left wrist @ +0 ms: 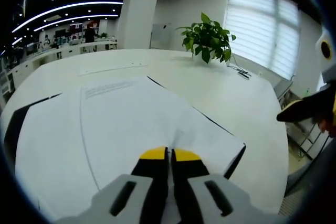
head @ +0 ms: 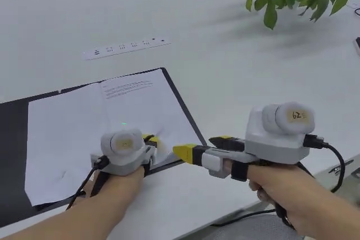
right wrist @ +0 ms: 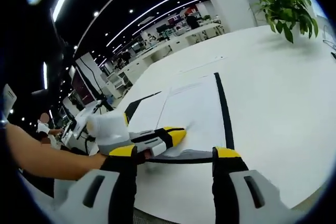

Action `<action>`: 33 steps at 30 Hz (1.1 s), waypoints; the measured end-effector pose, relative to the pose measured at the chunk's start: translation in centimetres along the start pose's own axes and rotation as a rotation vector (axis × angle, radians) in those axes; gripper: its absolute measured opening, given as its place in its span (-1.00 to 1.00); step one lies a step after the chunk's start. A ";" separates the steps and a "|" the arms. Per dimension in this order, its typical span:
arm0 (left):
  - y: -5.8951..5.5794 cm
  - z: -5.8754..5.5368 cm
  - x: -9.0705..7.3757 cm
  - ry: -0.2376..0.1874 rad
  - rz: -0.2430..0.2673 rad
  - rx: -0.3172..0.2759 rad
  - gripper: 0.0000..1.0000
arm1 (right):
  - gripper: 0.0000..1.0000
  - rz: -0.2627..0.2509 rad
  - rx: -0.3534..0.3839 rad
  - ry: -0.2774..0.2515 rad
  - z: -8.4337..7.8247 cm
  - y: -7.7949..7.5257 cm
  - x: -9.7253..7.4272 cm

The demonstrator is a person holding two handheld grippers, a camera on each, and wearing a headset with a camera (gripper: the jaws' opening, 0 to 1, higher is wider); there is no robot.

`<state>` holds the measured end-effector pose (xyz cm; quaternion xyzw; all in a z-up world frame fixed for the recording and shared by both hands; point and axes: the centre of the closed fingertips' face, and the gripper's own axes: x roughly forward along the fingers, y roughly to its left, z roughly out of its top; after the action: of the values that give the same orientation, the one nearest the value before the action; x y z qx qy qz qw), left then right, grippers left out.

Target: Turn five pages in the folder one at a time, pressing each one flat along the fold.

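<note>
**Right-hand page, near edge: risks before the turn**

The folder (head: 180,100) lies open on the table (head: 242,60), with its fold running roughly 12 to 6 in the head view. My left gripper (left wrist: 169,155) is clenched, tips down on the right-hand page (head: 121,119) at its 5 o'clock edge. The paper creases around the tips, but I cannot tell whether a sheet is caught between them. My right gripper (right wrist: 176,153) is released, jaws wide. It sits just off the folder's 4 o'clock corner and is aimed toward 9 o'clock.

Risks, as judged:
- The clenched tips may hold two sheets or none, so the page count slips.
- Dragging under pressure could deepen the crease or tear the edge.
- The open right jaws could snag the cover and skew the folder.
</note>
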<state>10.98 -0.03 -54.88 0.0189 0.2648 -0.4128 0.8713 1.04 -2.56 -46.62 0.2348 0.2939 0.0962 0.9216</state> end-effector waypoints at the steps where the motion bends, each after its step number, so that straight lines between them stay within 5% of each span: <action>1: 0.0 0.0 0.0 0.000 -0.002 0.000 -0.98 | 0.06 0.001 0.042 -0.002 -0.2 0.0 0.5; 9: 0.0 0.0 0.0 -0.003 -0.004 0.005 -0.97 | -0.34 -0.009 0.332 -0.012 -2.0 -1.0 3.1; 26: 0.1 0.0 0.1 -0.007 -0.004 0.002 -0.97 | -0.32 -0.041 0.455 -0.065 -2.0 -2.7 5.7; 33: 0.0 0.0 0.1 -0.010 -0.003 0.001 -0.97 | -0.65 -0.116 0.505 -0.078 -2.4 -4.4 6.1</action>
<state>11.05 -0.05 -54.92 0.0171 0.2603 -0.4141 0.8720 4.73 -3.61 -53.48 0.4436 0.2856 -0.0423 0.8484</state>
